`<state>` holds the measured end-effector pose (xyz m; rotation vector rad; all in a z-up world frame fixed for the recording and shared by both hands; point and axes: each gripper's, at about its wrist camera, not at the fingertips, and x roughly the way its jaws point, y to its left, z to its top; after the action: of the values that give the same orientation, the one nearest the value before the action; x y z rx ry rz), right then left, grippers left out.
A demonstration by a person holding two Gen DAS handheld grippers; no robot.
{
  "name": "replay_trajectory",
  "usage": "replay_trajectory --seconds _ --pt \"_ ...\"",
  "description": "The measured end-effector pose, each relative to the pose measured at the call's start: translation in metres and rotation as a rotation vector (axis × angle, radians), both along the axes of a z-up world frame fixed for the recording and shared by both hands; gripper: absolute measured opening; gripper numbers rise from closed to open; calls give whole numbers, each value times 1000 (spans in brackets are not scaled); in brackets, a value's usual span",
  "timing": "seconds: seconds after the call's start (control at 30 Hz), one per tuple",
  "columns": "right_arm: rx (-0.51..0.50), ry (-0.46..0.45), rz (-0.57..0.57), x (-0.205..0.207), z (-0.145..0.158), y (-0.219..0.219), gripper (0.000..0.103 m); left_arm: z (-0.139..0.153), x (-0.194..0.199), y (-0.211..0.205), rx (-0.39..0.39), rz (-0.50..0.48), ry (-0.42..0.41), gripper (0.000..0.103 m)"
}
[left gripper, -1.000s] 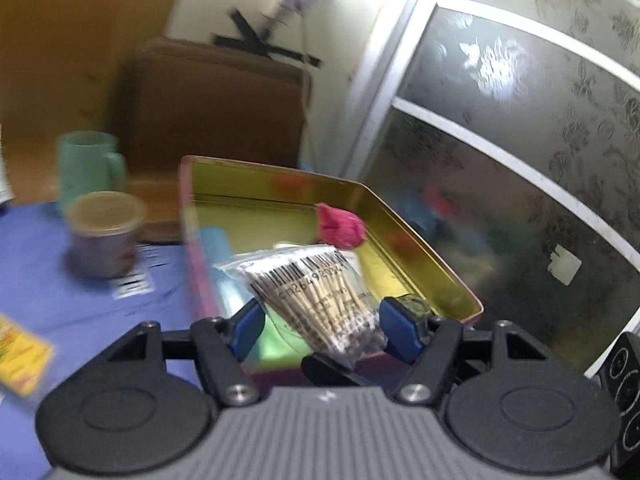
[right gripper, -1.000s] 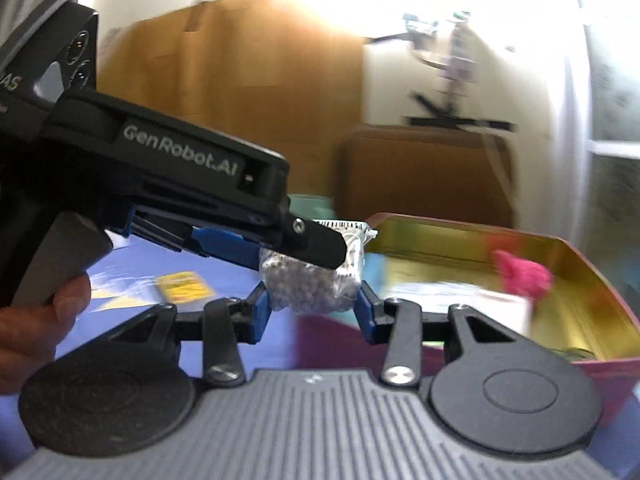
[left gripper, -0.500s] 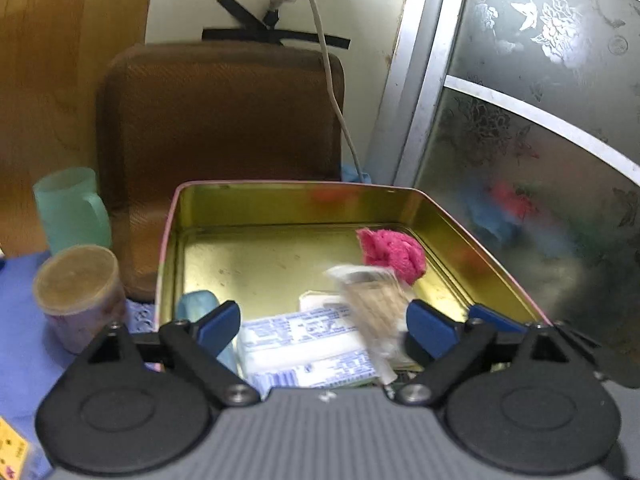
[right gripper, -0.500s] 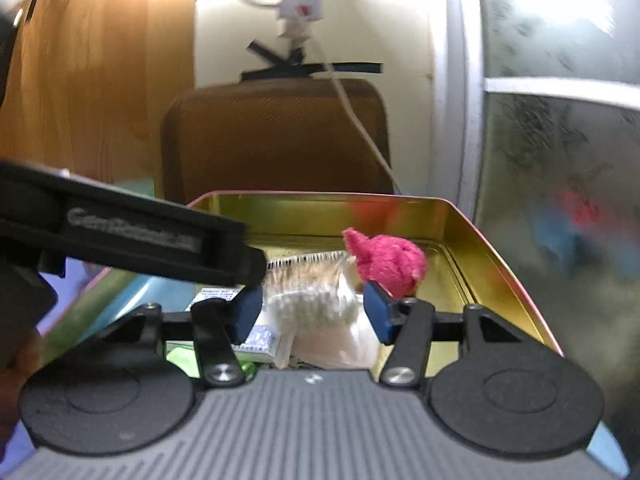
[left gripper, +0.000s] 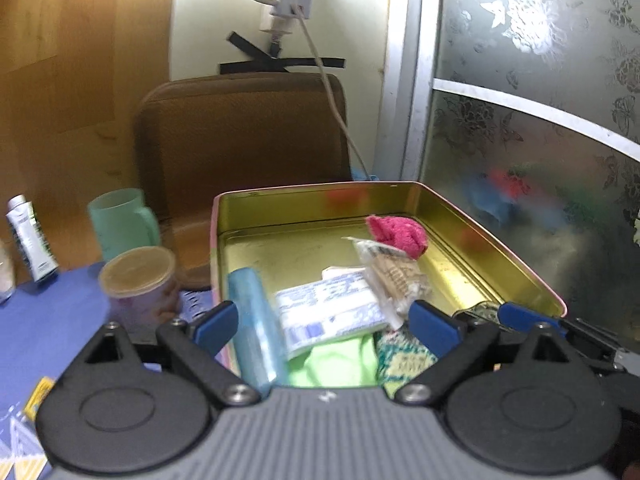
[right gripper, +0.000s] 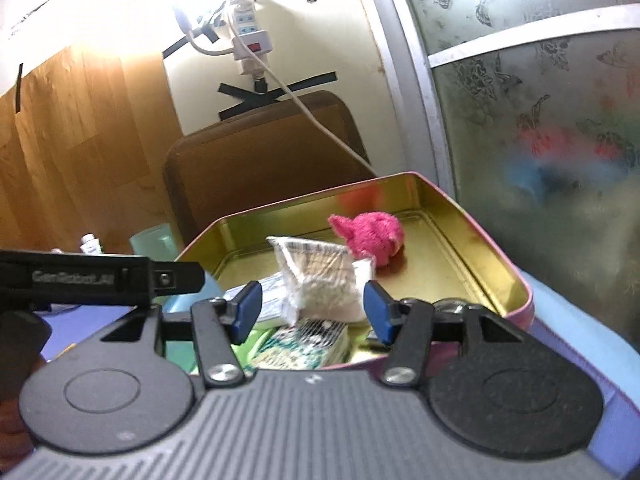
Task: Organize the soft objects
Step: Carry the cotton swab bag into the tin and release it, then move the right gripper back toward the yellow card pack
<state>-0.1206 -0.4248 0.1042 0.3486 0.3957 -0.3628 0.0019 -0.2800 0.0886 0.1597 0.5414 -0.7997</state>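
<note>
A gold tin box [left gripper: 500,240] [right gripper: 472,224] with a pink rim sits on the blue tablecloth. In it lie a clear bag of cotton swabs [left gripper: 394,276] [right gripper: 320,284], a pink plush piece [left gripper: 398,234] [right gripper: 370,236], a white and blue packet [left gripper: 328,312], a light blue pack [left gripper: 254,328], a green cloth [left gripper: 336,364] and a patterned pack [right gripper: 304,346]. My left gripper [left gripper: 326,322] is open and empty over the near end of the box. My right gripper [right gripper: 312,312] is open, with the swab bag lying loose just beyond its fingertips.
A lidded cup [left gripper: 138,284], a mint mug [left gripper: 122,222] and a white tube [left gripper: 30,250] stand left of the box. A brown chair back [left gripper: 240,140] is behind it. A frosted glass door [left gripper: 540,120] is close on the right. The left gripper body [right gripper: 96,280] shows left in the right wrist view.
Both grippers held the swab bag a second ago. They moved over the box and opened, and the bag now lies in the box.
</note>
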Motion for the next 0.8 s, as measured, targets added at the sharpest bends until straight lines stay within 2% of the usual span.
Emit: replay_trajectory --seconds 0.4,0.8 --pt "-28 7 90 1 10 50 59 -5 -7 77 5 150 -30 99" --pt "-39 -24 70 -20 22 65 59 -8 -16 104 -27 195 -16 103"
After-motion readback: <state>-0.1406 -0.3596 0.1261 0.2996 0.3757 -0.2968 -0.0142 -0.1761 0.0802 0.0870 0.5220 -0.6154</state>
